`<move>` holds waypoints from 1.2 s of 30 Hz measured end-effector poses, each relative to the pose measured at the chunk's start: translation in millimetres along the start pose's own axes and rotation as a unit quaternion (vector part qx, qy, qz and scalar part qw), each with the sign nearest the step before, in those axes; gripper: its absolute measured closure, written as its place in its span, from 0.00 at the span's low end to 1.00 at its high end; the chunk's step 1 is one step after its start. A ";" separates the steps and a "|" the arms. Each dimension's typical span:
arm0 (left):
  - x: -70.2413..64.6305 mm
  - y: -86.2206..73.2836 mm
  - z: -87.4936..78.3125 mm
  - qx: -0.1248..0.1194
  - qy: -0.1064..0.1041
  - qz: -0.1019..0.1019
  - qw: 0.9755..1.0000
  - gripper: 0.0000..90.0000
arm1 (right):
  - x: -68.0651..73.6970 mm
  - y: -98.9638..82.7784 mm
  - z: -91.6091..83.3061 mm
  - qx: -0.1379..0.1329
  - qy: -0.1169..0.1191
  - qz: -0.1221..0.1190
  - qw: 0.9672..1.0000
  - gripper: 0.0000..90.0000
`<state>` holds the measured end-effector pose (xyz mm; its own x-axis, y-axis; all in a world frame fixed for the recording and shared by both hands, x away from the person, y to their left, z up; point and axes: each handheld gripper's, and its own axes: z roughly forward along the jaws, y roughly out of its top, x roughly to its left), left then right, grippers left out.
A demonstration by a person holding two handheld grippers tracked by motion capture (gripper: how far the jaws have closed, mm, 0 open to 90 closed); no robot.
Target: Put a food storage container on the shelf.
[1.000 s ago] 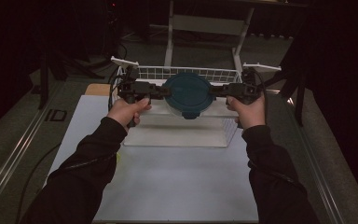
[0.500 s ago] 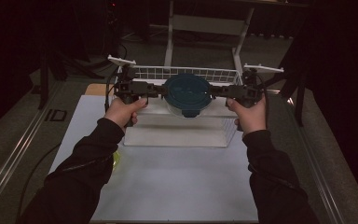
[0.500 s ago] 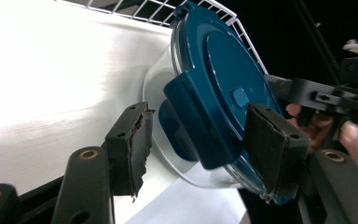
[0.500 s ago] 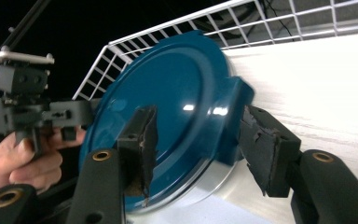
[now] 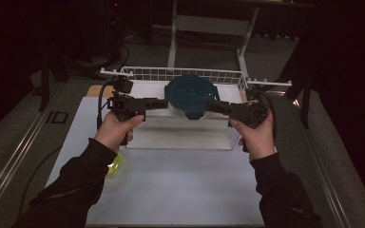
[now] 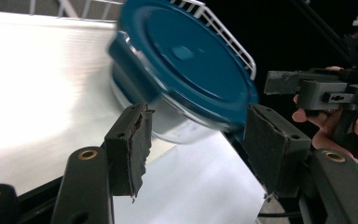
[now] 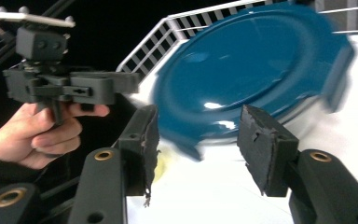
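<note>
The round glass container (image 5: 191, 102) with its dark teal lid (image 5: 191, 92) sits in the white wire basket (image 5: 180, 75) at the far side of the counter (image 5: 180, 180), toward the basket's middle.

The left gripper (image 5: 164, 103) is just left of the container, and the right gripper (image 5: 212, 106) is just right of it, each pointing inward at its side. In the left gripper view the 2 black pads (image 6: 135, 147) stand apart, near the container's glass wall but not pressing on it; the jaws have just been opening and are released. In the right gripper view the pads (image 7: 261, 144) also stand apart in front of the lid's edge with nothing gripped; these jaws have just eased closed a little. A yellow-green object (image 5: 115, 164) lies on the counter, nearer the person than the container, by the left sleeve.
</note>
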<state>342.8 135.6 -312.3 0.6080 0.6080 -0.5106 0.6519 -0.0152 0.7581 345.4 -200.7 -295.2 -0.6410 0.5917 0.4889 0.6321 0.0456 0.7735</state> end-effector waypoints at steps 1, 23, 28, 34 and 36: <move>-3.2 -4.3 -1.2 -0.002 0.002 0.010 1.000 0.43 | 4.3 -3.5 0.7 0.000 0.005 -0.009 1.000 0.56; -35.2 -110.0 -8.2 -0.026 0.024 0.148 0.988 0.01 | 8.4 -27.5 32.6 0.046 -0.020 -0.015 0.999 1.00; -42.1 -126.4 -4.8 -0.024 0.030 0.171 0.984 0.01 | 6.2 -21.3 39.4 0.045 -0.027 -0.013 0.999 1.00; -44.9 -135.5 1.2 -0.022 0.021 0.174 0.984 0.01 | 0.0 -15.3 45.9 0.041 -0.032 -0.003 0.999 1.00; -45.0 -137.0 2.5 -0.022 0.022 0.175 0.984 0.01 | -1.4 -13.9 48.8 0.044 -0.036 -0.004 0.998 1.00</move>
<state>227.2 108.4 -394.2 0.7712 0.6048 -0.1985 0.3860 -0.1963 0.9014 358.8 -162.9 -326.3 -0.6149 0.6473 0.4504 0.6654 0.1193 0.7369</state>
